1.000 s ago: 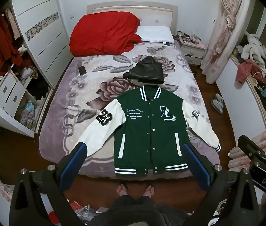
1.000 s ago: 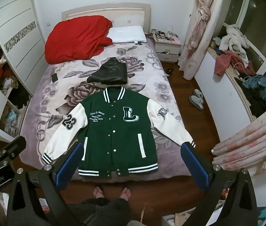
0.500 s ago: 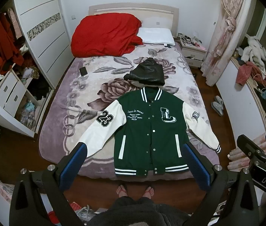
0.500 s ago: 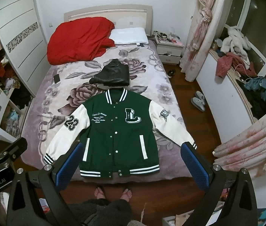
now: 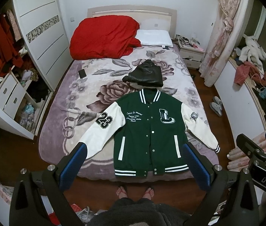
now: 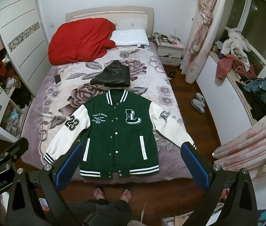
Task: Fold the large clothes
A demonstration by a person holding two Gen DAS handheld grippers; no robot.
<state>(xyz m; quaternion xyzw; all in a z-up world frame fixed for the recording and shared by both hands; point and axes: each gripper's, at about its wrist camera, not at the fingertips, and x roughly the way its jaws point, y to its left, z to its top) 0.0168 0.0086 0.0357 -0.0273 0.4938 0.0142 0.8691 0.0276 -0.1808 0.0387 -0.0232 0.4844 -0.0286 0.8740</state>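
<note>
A green varsity jacket (image 5: 149, 130) (image 6: 118, 131) with white sleeves lies flat, front up and buttoned, at the foot of the bed, sleeves spread out to both sides. My left gripper (image 5: 134, 165) hangs open high above the bed's foot, nothing between its blue pads. Likewise my right gripper (image 6: 131, 164) is open and empty, held at about the same height. Each gripper shows at the edge of the other's view. Both are well clear of the jacket.
A folded black garment (image 5: 144, 75) lies just beyond the jacket's collar. A red duvet (image 5: 104, 37), a white pillow (image 5: 154, 37) and a dark phone (image 5: 82, 73) lie farther up the floral bedspread (image 5: 61, 113). A person's feet (image 5: 134, 191) stand at the bed's foot. Wardrobe left, curtains and cluttered sill right.
Both views have shifted slightly, the jacket sitting a little higher in frame. The jacket itself has not moved and both grippers stay open.
</note>
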